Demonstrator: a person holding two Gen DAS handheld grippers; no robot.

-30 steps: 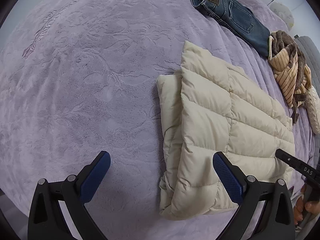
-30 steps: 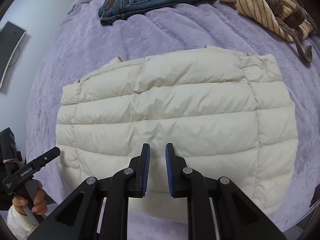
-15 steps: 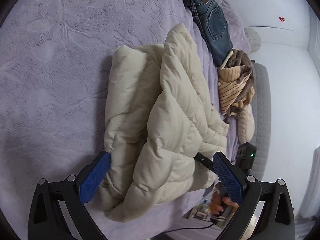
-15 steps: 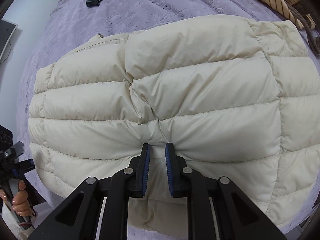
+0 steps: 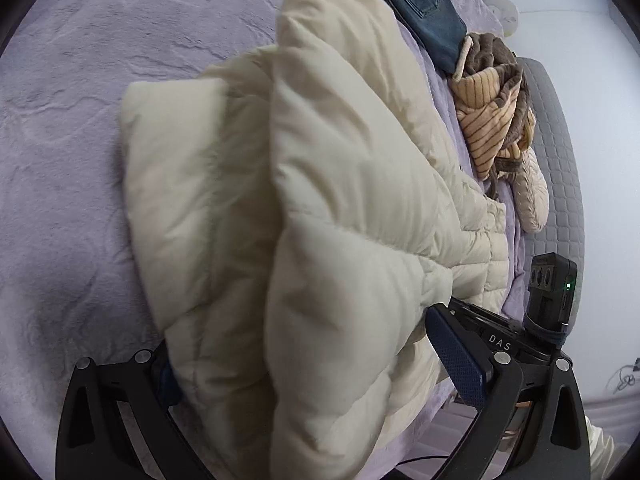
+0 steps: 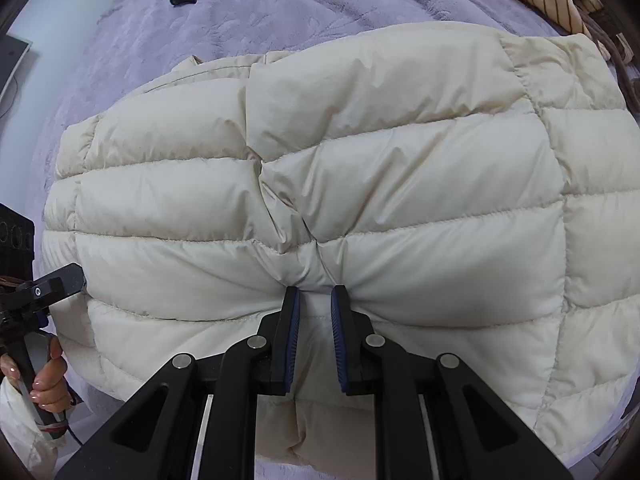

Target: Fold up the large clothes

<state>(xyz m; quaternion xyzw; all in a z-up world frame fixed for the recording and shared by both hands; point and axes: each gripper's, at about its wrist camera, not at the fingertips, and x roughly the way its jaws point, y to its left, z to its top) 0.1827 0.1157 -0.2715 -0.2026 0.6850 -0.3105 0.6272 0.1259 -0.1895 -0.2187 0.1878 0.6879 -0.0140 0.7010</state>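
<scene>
Up close in your left wrist view, the cream quilted puffer jacket (image 5: pixel 340 208) fills the frame and hides most of your left gripper's (image 5: pixel 320 372) left finger; only the right blue pad (image 5: pixel 456 354) shows clearly. The fingers stand wide apart with the padded edge bulging between them, and whether the pads press it cannot be told. The jacket lies on the lilac embossed bedspread (image 5: pixel 80 120). Jeans (image 5: pixel 424 4) are cut off at the top edge, beside a crumpled striped brown-and-tan garment (image 5: pixel 492 116).

Over in your right wrist view, your right gripper (image 6: pixel 314 336) has its ribbed blue pads (image 6: pixel 294 320) pinched nearly together on a gathered fold of the jacket's (image 6: pixel 400 184) smooth, puffy shell. Your left hand (image 6: pixel 48 380) appears at the left edge, partly cut off.
</scene>
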